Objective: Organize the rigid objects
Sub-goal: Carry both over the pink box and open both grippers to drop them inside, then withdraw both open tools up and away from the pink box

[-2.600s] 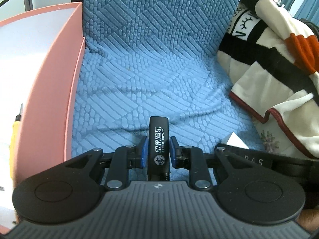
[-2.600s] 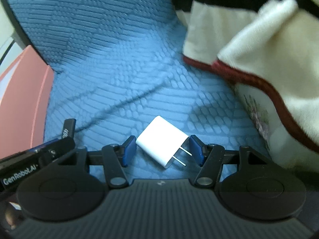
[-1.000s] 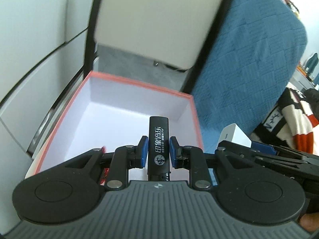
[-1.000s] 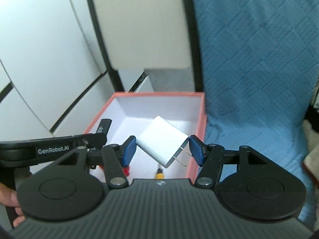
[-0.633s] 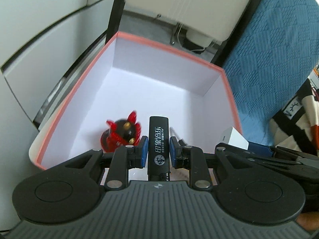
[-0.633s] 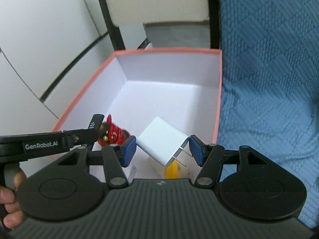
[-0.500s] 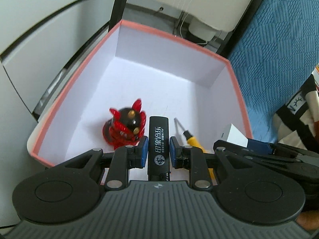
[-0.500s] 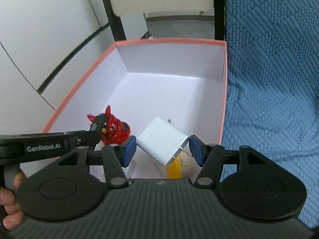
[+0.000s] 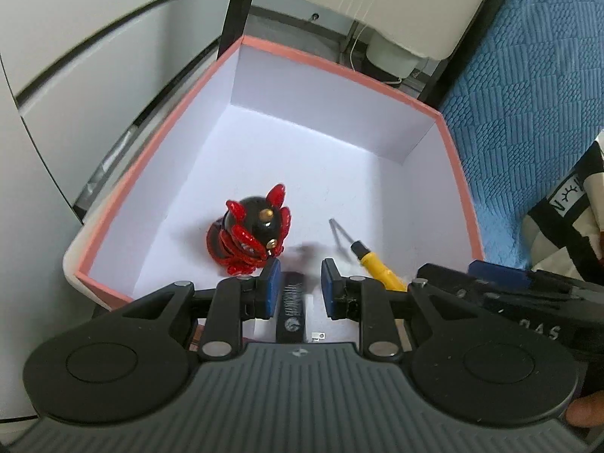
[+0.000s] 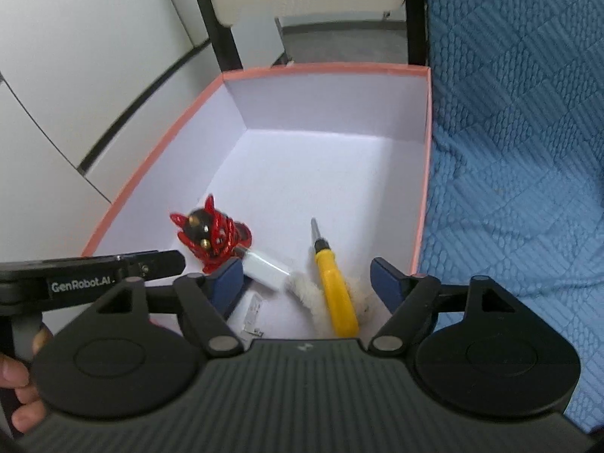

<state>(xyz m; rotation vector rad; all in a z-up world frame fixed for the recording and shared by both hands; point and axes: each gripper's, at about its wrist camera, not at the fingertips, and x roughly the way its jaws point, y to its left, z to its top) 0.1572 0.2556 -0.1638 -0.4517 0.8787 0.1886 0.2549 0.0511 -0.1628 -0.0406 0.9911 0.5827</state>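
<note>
Pink-rimmed box point(image 9: 456, 173): black stick point(image 9: 290, 304) & white charger point(image 10: 266, 266) both just let go, dropping inside by red figurine point(image 9: 251, 238), screwdriver point(image 10: 334, 283). Left gripper point(image 9: 298, 283), right gripper point(image 10: 305, 279) jaws now apart, holding nothing. 2 items stowed.

My left hand-held gripper point(image 9: 297, 287) is matt ribbed black plastic. The box point(image 9: 339, 58) looks like smooth white card, pink-edged. The figurine point(image 9: 251, 236) shines glossy; the screwdriver point(image 10: 334, 287) has a smooth yellow plastic handle; the bedspread point(image 10: 521, 132) is rough quilted cloth.
</note>
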